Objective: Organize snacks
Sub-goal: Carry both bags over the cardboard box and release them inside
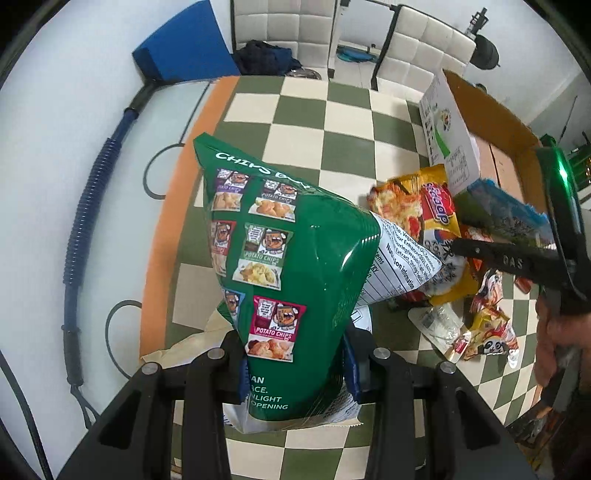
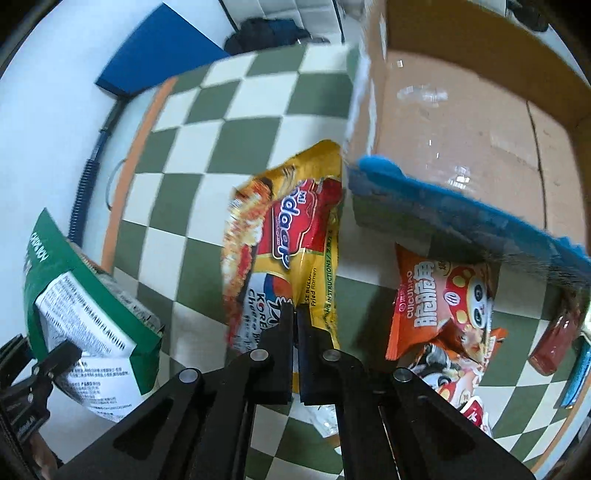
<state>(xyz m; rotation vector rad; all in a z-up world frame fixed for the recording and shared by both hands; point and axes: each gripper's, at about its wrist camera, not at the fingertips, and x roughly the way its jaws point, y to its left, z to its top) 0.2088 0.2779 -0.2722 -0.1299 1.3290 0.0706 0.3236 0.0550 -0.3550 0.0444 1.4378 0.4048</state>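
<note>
A big green potato chips bag [image 1: 295, 258] stands up between the fingers of my left gripper [image 1: 297, 369], which is shut on its lower end above the checkered tablecloth [image 1: 332, 122]. The same bag [image 2: 85, 295] shows at the lower left of the right wrist view, with the left gripper [image 2: 37, 373] under it. My right gripper [image 2: 295, 314] is shut on the near edge of a yellow and red instant noodle pack [image 2: 295, 229]. In the left wrist view that pack [image 1: 424, 214] lies right of the bag, with the right gripper [image 1: 460, 247] pinching it.
An open cardboard box [image 2: 461, 92] stands at the far right, with a blue-edged packet [image 2: 461, 210] against its near wall. An orange panda snack pack [image 2: 436, 295], a red packet [image 2: 554, 343] and a clear packet [image 1: 436, 321] lie near it. White chairs [image 1: 284, 29] stand behind the table.
</note>
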